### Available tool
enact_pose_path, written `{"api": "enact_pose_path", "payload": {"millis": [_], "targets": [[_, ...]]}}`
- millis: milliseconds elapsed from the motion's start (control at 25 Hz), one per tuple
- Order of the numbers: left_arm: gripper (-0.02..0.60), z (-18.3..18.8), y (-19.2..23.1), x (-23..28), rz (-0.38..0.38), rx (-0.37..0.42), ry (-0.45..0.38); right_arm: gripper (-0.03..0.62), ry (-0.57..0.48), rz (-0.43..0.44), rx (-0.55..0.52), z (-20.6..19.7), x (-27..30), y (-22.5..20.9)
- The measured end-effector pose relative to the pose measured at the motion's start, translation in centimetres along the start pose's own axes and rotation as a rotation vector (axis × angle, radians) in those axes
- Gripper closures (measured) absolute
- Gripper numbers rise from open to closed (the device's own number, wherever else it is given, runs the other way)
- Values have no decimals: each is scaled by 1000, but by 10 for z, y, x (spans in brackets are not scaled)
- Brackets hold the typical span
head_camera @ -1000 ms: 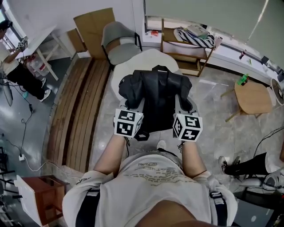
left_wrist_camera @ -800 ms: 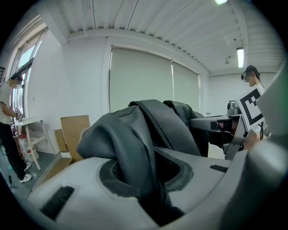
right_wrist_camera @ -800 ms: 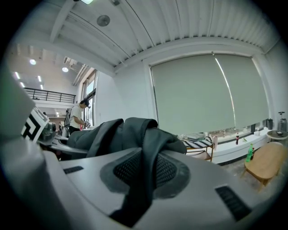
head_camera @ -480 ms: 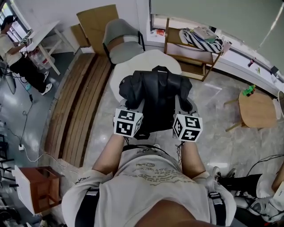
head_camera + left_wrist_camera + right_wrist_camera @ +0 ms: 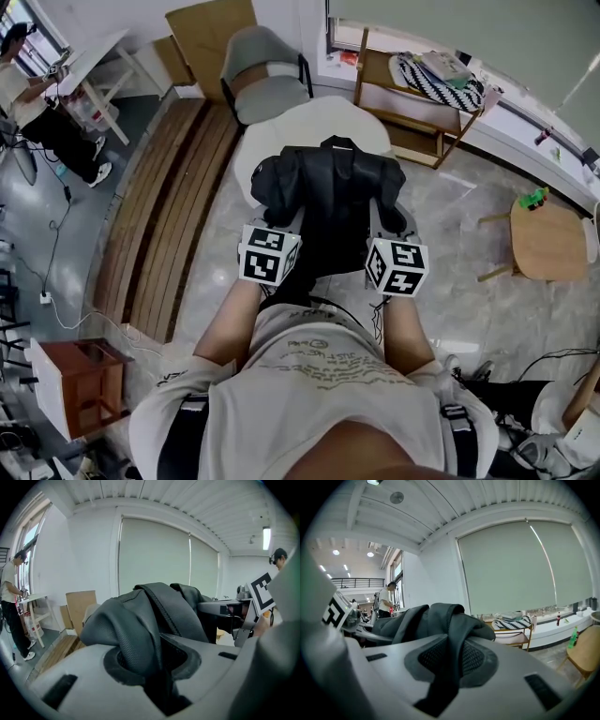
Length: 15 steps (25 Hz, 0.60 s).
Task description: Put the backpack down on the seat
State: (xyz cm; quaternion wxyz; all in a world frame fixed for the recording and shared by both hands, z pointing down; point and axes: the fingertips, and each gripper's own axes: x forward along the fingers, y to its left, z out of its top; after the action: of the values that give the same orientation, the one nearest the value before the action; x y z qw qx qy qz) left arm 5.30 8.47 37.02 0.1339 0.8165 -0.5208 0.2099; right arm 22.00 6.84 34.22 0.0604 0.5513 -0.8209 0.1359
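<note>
Up close, left gripper [image 5: 157,660] and right gripper [image 5: 452,660] pinch backpack [image 5: 140,620] folds; overhead adds the seat [image 5: 309,122] below.

- You'll find no word, number or brand in these views that can actually be read.
- The print across the chest of your shirt [image 5: 314,359] is too small and blurred to make out.
- The cubes on your left tool [image 5: 281,223] and right tool [image 5: 389,225] carry only black-and-white square patterns, no letters.

Seat [image 5: 281,131] half hidden by backpack [image 5: 328,192], bystander [image 5: 61,141] cropped
</note>
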Motion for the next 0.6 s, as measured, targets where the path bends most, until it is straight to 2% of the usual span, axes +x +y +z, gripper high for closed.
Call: {"api": "enact_pose_path", "payload": {"millis": [360, 600], "targets": [[476, 5, 42, 45, -29, -7, 10, 520, 30, -17, -6, -1, 55, -1], [476, 22, 89, 88, -69, -24, 8, 520, 40, -43, -34, 15, 114, 2]]}}
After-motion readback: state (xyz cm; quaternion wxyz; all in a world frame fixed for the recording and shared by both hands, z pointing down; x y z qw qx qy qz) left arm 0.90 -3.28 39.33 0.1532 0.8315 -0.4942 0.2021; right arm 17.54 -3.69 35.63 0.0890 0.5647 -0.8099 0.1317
